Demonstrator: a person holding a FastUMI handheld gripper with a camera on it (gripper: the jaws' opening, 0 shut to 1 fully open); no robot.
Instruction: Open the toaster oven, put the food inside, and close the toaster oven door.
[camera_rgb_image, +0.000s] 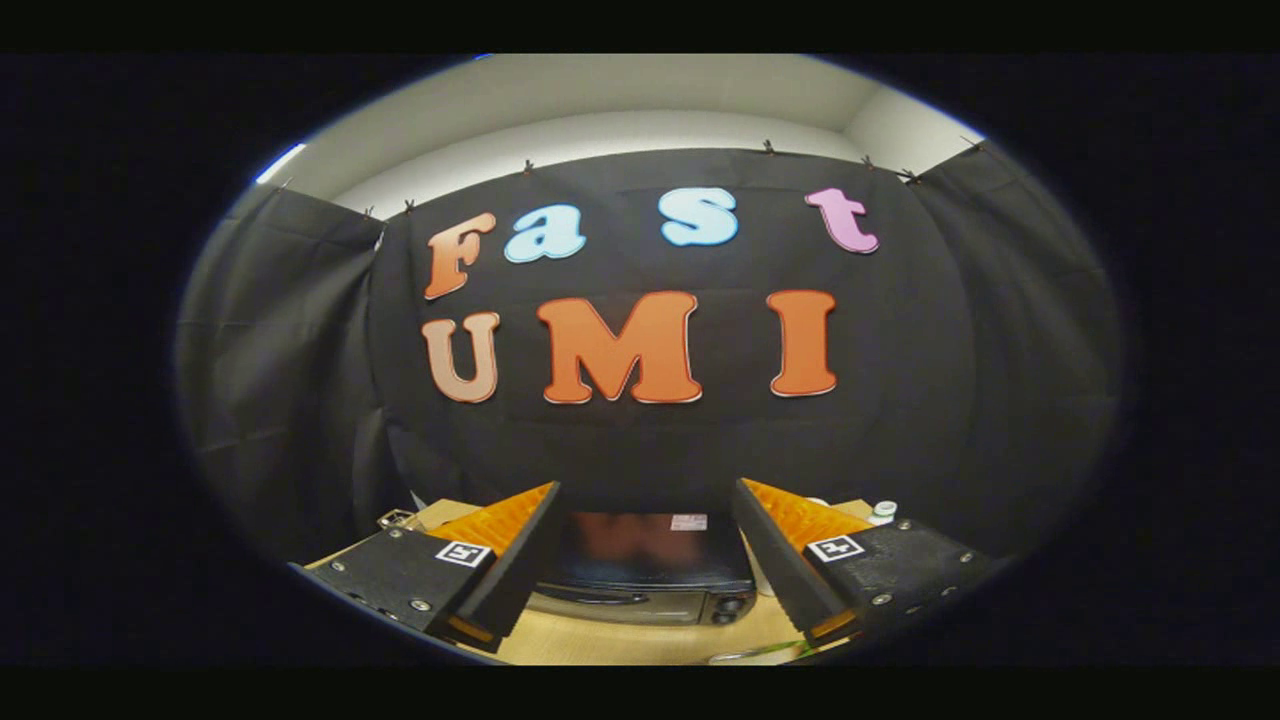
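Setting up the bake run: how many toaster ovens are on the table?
1. The toaster oven sits on the wooden table, beyond the open gripper and framed between its fingers, door apparently closed. The fingers hide the table on both sides, so something else could be concealed there.

black cloth wall (300, 330) clipped up along the top, pale ceiling (640, 90) above it, wooden table (620, 640) below, small white bottle (882, 512) off to the side.
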